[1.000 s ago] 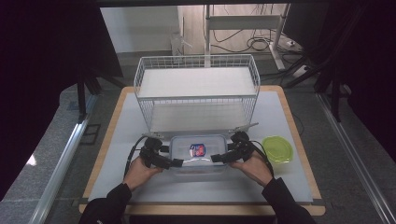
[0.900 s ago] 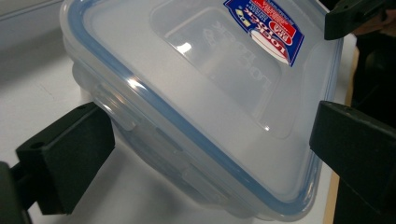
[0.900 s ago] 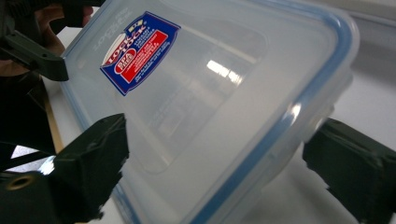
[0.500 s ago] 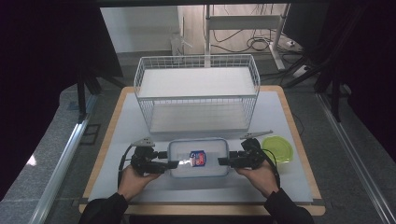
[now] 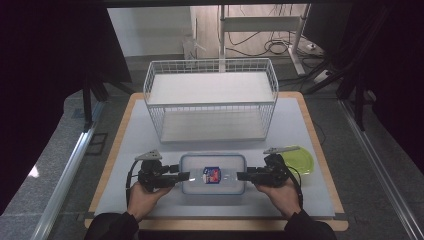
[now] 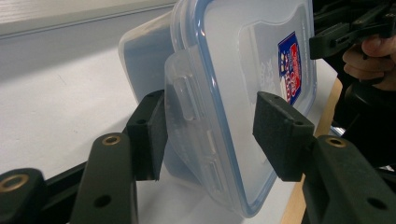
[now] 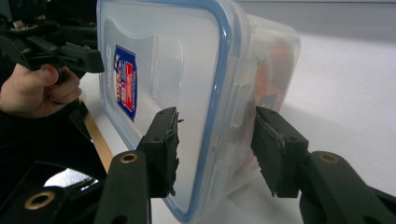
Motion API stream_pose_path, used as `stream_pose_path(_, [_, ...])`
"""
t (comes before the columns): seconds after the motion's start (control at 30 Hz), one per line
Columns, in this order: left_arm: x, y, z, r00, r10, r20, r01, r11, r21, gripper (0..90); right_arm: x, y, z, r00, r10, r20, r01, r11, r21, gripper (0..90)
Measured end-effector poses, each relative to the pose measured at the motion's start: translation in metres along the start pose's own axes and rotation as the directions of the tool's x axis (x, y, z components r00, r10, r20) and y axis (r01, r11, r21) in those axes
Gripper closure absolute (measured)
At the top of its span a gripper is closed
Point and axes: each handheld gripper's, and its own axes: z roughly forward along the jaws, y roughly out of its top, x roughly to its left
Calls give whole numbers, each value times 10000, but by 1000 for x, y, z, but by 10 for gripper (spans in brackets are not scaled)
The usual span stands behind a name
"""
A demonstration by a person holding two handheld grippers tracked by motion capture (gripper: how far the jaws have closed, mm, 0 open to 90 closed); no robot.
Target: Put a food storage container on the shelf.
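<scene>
Stage: early, gripping | lidded plastic container (image 5: 213, 173) is lying on the table's near edge, before wire basket (image 5: 210, 100) | left gripper (image 5: 181, 176) and right gripper (image 5: 245, 175) have just been closing, jaws half-narrowed around its end latches, not visibly pressing | lifting is remaining.

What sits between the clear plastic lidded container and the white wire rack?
Nothing: the high view shows bare white mat between the container and the rack.
</scene>
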Motion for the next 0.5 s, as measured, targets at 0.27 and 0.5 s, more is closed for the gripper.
stream_pose_path(0.27, [-3,7,-5,9993,227,-283,-237,9992,-324,479,11,8,-2,9968,-607,518,629,9972,-415,508])
stream_pose_path(0.5, [-4,24,-14,9978,572,-334,-591,9964,-611,480,15,21,-10,9959,-844,332,872,9918,-931,533])
